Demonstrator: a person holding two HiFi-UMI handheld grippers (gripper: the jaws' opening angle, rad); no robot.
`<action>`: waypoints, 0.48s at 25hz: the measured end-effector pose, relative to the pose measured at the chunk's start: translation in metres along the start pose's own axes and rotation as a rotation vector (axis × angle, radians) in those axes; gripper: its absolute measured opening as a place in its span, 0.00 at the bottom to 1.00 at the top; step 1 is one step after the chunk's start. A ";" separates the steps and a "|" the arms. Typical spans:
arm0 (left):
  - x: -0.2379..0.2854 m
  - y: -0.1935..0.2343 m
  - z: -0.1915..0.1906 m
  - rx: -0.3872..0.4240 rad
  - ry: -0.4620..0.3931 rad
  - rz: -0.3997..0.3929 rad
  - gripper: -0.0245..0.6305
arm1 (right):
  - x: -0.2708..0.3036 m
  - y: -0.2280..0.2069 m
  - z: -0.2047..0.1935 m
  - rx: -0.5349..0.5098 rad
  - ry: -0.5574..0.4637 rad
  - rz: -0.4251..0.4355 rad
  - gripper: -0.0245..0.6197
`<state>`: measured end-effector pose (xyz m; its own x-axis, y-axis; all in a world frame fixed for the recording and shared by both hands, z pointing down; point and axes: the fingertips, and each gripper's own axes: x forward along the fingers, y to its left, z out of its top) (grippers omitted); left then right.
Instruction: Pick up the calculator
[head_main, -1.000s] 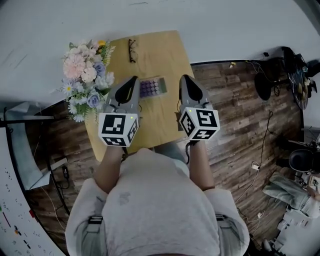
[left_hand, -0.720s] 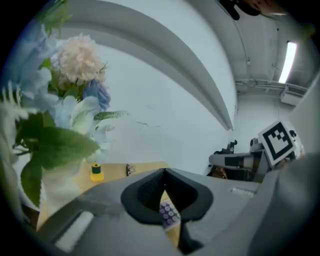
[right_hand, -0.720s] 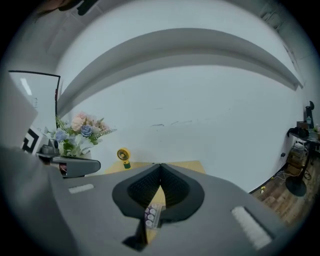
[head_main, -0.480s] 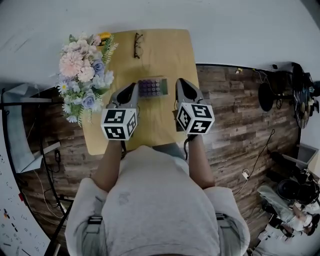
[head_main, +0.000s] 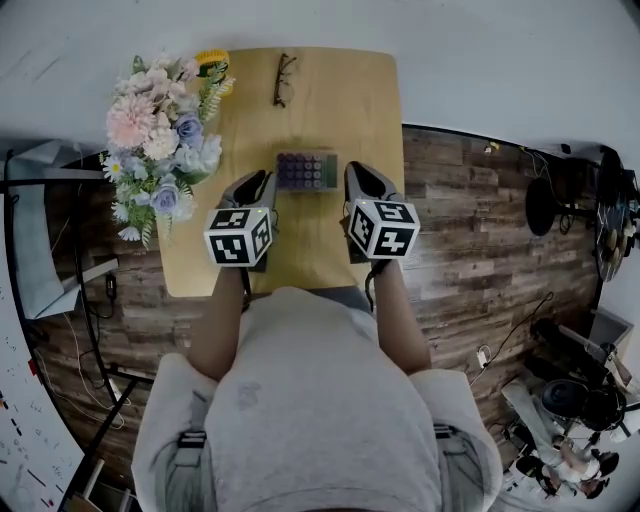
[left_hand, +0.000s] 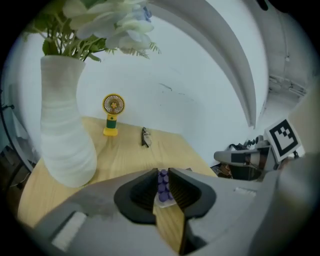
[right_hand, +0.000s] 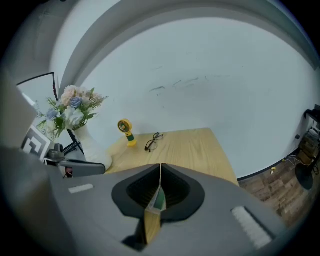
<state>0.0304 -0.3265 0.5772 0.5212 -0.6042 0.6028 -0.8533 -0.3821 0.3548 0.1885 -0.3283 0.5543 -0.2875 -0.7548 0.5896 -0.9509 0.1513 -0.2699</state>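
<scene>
The calculator (head_main: 306, 171), with purple keys and a greenish display end, lies flat mid-table. My left gripper (head_main: 262, 181) hovers just beside its left end. Its jaws have just been opening and stand a narrow slit apart with nothing between them. Through that slit in the left gripper view (left_hand: 163, 172) the purple keys of the calculator (left_hand: 163, 184) show beyond. My right gripper (head_main: 352, 172) is beside the calculator's right end, shut and empty. In the right gripper view (right_hand: 160, 167) a green sliver of the calculator (right_hand: 158, 201) shows below the closed tips.
A white vase of flowers (head_main: 160, 130) stands at the wooden table's (head_main: 350, 110) left edge, close to my left gripper. A pair of glasses (head_main: 285, 80) and a small yellow fan (head_main: 212, 58) lie at the far side. Dark plank floor surrounds the table.
Both grippers have sunk towards the table and now flank the calculator's two ends. The calculator, vase, fan and glasses keep their places on the table.
</scene>
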 end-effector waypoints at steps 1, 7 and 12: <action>0.002 0.002 -0.004 -0.013 0.011 0.003 0.13 | 0.003 -0.001 -0.004 0.003 0.015 0.004 0.05; 0.015 0.005 -0.020 -0.074 0.055 0.008 0.21 | 0.017 -0.011 -0.026 0.019 0.094 0.014 0.08; 0.022 0.007 -0.029 -0.121 0.076 0.005 0.27 | 0.026 -0.016 -0.037 0.042 0.138 0.025 0.15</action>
<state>0.0353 -0.3228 0.6140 0.5184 -0.5490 0.6556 -0.8538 -0.2893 0.4329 0.1918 -0.3262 0.6019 -0.3265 -0.6557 0.6808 -0.9385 0.1394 -0.3158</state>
